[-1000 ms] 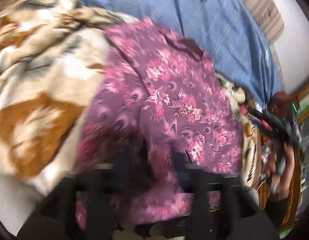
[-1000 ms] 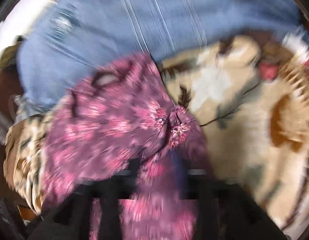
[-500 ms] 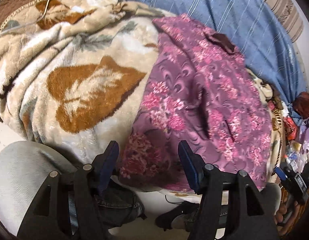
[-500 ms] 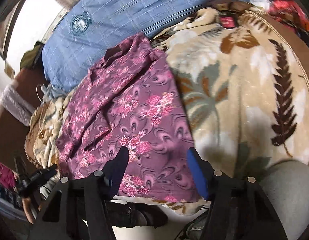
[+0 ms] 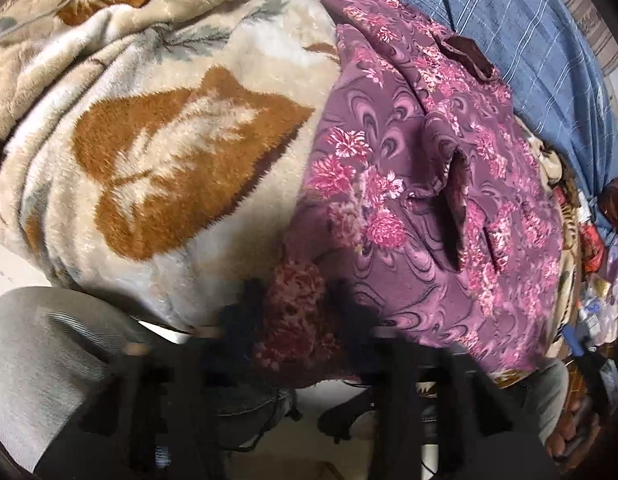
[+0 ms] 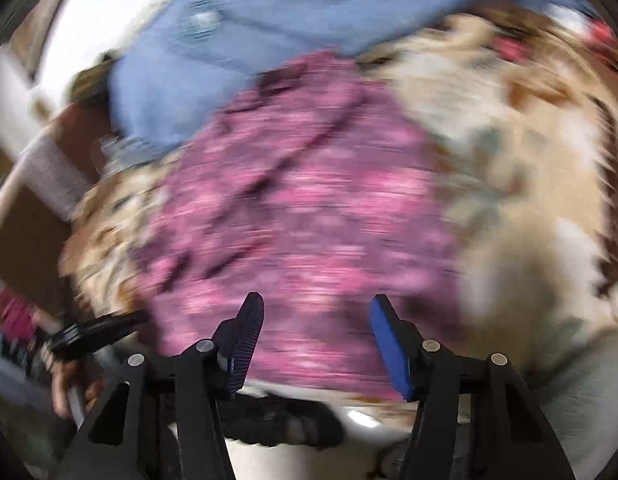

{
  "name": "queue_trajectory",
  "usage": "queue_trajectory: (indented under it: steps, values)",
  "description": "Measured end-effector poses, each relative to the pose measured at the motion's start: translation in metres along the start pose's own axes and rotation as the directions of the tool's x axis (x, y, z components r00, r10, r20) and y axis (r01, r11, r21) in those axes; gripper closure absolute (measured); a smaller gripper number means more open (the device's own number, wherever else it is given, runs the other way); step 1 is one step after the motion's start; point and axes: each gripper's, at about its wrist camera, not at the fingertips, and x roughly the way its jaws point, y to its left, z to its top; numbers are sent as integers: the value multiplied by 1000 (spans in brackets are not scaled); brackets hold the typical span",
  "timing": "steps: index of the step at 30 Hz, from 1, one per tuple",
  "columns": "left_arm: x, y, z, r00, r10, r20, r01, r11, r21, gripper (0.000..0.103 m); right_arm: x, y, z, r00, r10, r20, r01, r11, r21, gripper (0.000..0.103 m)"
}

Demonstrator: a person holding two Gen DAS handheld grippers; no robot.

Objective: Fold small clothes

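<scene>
- Where the beige leaf-patterned blanket [image 5: 157, 152] covers the bed, a purple floral garment [image 5: 421, 208] lies spread on top of it, its far end reaching a blue striped sheet [image 5: 529, 40].
- In the left wrist view the left gripper [image 5: 297, 316] is blurred; its two dark fingers [image 5: 251, 300] stand on either side of the garment's near hem, which hangs over the blanket's edge, with the cloth bunched in the gap between them.
- Whether those fingers are pressing the cloth or only flanking it cannot be told through the blur.
- A dark opening [image 5: 455, 208], like a sleeve or pocket mouth, shows near the garment's middle.
- In the right wrist view the scene is smeared, but the right gripper [image 6: 317, 344] is sharp: its fingers [image 6: 389, 344] stand wide apart with nothing between them.
- The garment [image 6: 309, 208] lies just beyond the right fingertips, its near edge showing in the gap between them; contact cannot be judged.
- The blanket [image 6: 521, 184] extends to the right of the garment there, the blue sheet [image 6: 245, 32] behind it.
</scene>
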Motion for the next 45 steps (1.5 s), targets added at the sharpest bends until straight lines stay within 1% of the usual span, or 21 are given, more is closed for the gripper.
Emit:
queue_trajectory:
  steps: [1,2,5,7,8,10,13,15,16,18,20,22,24,25,29,31,33,35,37,42,45]
  values:
    - [-4,1,0,999,-42,-12,42,999,-7,100,6,21,-1,999,44,-16,-45,997,-55,43]
    - [-11,3,1,994,-104,-19,103,994,-24,100,12,34,-1,997,75,-36,-78,993,-91,41]
    - [-32,6,5,979,-206,-10,205,978,-47,100,39,82,-11,981,155,-119,-177,962,-208,41]
    - [-43,8,12,961,-276,-9,275,959,-73,101,57,112,-22,968,178,-175,-225,927,-300,40]
    - [-49,9,16,947,-321,-12,318,943,-97,101,67,129,-30,966,175,-189,-233,905,-355,38]
    - [-52,8,24,926,-376,-27,370,921,-126,101,83,154,-43,970,154,-187,-224,866,-448,32]
    - [-49,6,39,898,-436,-63,419,890,-183,101,109,186,-63,980,95,-176,-183,785,-592,31]
    - [-47,3,49,890,-451,-74,428,879,-210,101,123,195,-70,986,50,-160,-142,751,-644,31]
    - [-47,1,54,893,-444,-77,420,883,-211,101,129,196,-72,989,15,-147,-110,740,-664,35]
    - [-47,-2,59,897,-435,-82,412,888,-202,101,137,188,-71,993,-59,-103,-21,762,-647,48]
    - [-46,-4,60,896,-435,-89,411,889,-201,101,133,173,-65,992,-71,-103,-6,799,-602,70]
    - [-45,-1,58,903,-421,-86,399,896,-196,101,120,157,-62,995,-43,-90,-17,817,-576,75]
    - [-43,2,55,899,-429,-87,404,890,-213,101,110,148,-59,997,-41,-73,-8,819,-574,82]
    - [-43,3,54,899,-430,-84,405,889,-215,101,107,141,-59,996,-54,-69,5,820,-573,97]
    - [-54,2,49,903,-427,-44,411,889,-201,101,89,133,-46,998,-6,-68,-32,844,-535,100]
    - [-62,1,55,892,-451,-14,439,875,-205,101,77,136,-31,998,10,-61,-41,847,-530,100]
    - [-74,-3,66,872,-489,25,484,852,-201,101,64,144,-11,999,10,-49,-36,829,-558,100]
    - [-84,-14,85,854,-516,62,518,836,-178,101,53,151,22,999,15,-46,-39,804,-593,100]
    - [-88,-26,105,847,-526,79,532,833,-154,101,50,159,66,998,-2,-55,-34,768,-640,100]
    - [-67,-54,197,817,-564,124,577,802,-154,101,85,172,172,988,-68,-137,-47,716,-697,100]
    - [-37,-65,259,816,-561,140,578,797,-176,101,125,173,236,973,-103,-208,-64,742,-668,100]
